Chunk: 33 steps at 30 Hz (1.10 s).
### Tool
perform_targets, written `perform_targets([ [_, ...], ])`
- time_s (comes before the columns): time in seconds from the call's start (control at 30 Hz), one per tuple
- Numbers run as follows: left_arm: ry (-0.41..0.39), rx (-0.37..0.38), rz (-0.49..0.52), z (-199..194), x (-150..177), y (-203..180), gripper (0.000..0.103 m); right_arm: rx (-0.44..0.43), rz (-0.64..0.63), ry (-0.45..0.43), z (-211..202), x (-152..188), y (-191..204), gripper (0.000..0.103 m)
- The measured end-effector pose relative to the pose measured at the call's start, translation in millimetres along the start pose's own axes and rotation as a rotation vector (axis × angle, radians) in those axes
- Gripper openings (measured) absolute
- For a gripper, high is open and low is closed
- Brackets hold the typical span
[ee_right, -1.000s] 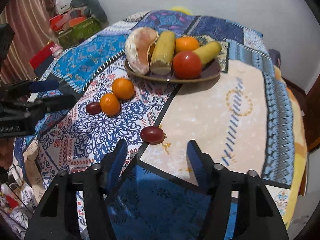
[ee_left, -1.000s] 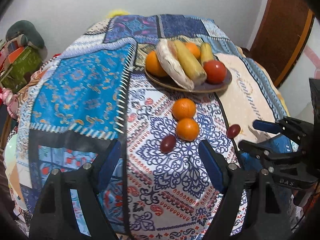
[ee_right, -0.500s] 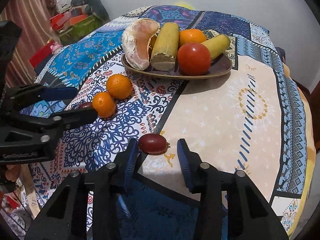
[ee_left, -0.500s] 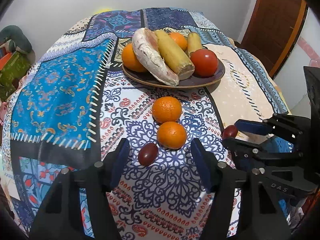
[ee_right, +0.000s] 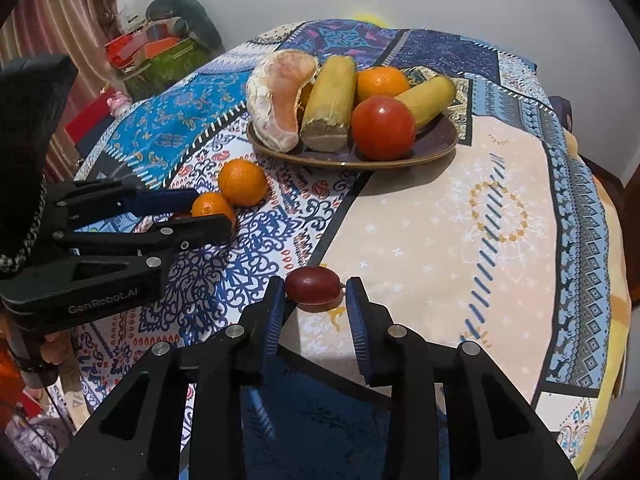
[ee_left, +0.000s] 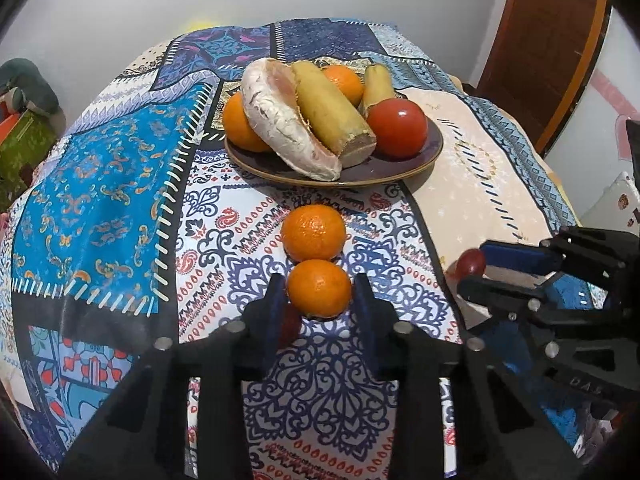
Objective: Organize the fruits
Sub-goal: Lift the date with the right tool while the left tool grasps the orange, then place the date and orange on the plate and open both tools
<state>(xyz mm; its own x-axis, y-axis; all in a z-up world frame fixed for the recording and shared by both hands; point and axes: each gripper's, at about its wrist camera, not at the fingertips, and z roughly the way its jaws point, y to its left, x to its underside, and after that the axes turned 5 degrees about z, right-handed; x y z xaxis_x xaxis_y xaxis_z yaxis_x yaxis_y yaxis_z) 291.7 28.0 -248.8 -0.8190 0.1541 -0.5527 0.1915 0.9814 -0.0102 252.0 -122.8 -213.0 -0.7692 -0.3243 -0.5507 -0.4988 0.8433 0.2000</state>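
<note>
A dark plate (ee_left: pixel 430 156) (ee_right: pixel 444 148) holds a pomelo piece, two yellow fruits, oranges and a tomato. Two small oranges lie in front of it. My left gripper (ee_left: pixel 316 300) is open around the nearer orange (ee_left: pixel 319 288) (ee_right: pixel 212 206), fingers on both sides; whether they touch it I cannot tell. A dark red grape (ee_left: pixel 290 326) sits partly hidden behind its left finger. My right gripper (ee_right: pixel 315 300) is open with a second red grape (ee_right: pixel 313 285) (ee_left: pixel 472 262) between its fingertips, resting on the cloth.
The farther loose orange (ee_left: pixel 313 232) (ee_right: pixel 243 182) touches the nearer one. The patterned tablecloth (ee_left: pixel 120 184) drops off at the table's edges. Boxes and clutter (ee_right: pixel 156 52) stand at the far left, a brown door (ee_left: pixel 548 40) at the right.
Both grippers moved forward and narrowed. The left one shifted right from the grape to straddle the nearer orange; the right one closed in around its grape.
</note>
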Motion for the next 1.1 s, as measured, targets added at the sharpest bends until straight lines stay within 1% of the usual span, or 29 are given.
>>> perform_targets([
  [0.1,-0.012,0.008,-0.001,-6,-1,-1,0.033,0.004,0.008,-0.022,-7,-3,-4,0.029],
  [0.2,-0.040,0.016,-0.003,-16,-4,-2,0.033,0.007,0.021,-0.040,-11,-6,-10,0.029],
  [0.33,-0.094,0.027,-0.011,-32,-16,-4,0.033,0.017,0.037,-0.068,-18,-13,-18,0.029],
  [0.47,-0.128,0.038,-0.017,-38,-30,-7,0.033,0.026,0.051,-0.101,-25,-24,-24,0.029],
  [0.6,-0.141,0.047,-0.015,-33,-43,-12,0.033,0.038,0.053,-0.129,-29,-36,-29,0.029],
  [0.77,-0.146,0.055,-0.006,-18,-58,-16,0.033,0.058,0.047,-0.154,-27,-56,-36,0.029],
  [0.9,-0.131,0.064,-0.005,-2,-65,-16,0.033,0.071,0.043,-0.158,-20,-66,-40,0.029],
  [1.1,-0.122,0.060,0.003,11,-68,-18,0.033,0.091,0.053,-0.147,-4,-74,-50,0.029],
])
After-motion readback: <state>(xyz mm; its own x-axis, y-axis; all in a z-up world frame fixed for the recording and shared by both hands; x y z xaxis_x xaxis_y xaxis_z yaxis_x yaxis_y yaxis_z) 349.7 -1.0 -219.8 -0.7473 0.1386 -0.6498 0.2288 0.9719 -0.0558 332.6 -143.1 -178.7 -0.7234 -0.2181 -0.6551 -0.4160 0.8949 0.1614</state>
